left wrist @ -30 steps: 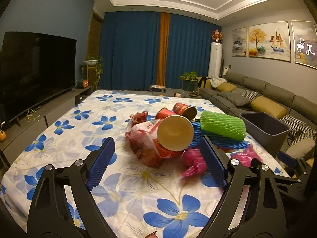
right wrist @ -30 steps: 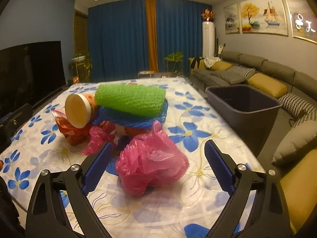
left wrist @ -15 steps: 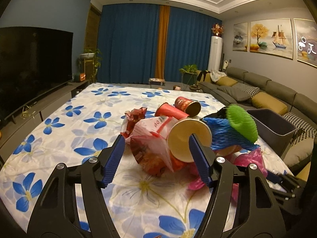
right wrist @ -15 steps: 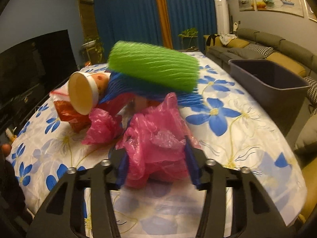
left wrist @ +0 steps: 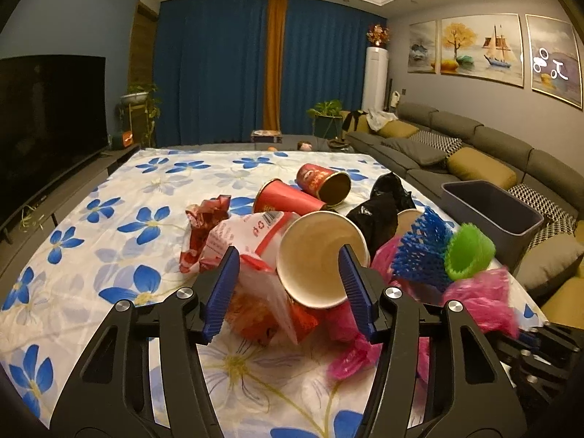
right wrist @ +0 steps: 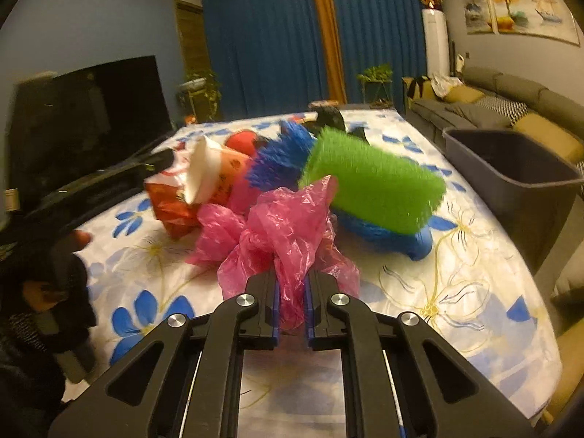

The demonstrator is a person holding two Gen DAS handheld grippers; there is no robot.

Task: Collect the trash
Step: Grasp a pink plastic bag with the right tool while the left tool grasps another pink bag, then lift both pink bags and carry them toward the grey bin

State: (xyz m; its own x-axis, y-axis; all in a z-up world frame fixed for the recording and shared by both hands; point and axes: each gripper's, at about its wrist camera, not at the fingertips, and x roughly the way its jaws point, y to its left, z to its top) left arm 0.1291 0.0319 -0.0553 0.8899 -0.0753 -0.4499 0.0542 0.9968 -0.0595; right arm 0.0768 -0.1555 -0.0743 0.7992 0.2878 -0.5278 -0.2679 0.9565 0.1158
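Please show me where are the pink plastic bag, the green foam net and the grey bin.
pink plastic bag (right wrist: 288,226): right wrist view, crumpled middle.
green foam net (right wrist: 376,186): right wrist view, side of the tube.
grey bin (right wrist: 525,197): right wrist view, front wall.

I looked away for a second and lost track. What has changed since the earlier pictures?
The right tool moved in and shut on the pink plastic bag. The left tool, still open, advanced and narrowed around the paper cup. The green foam net shifted. The gray bin stayed beside the table.
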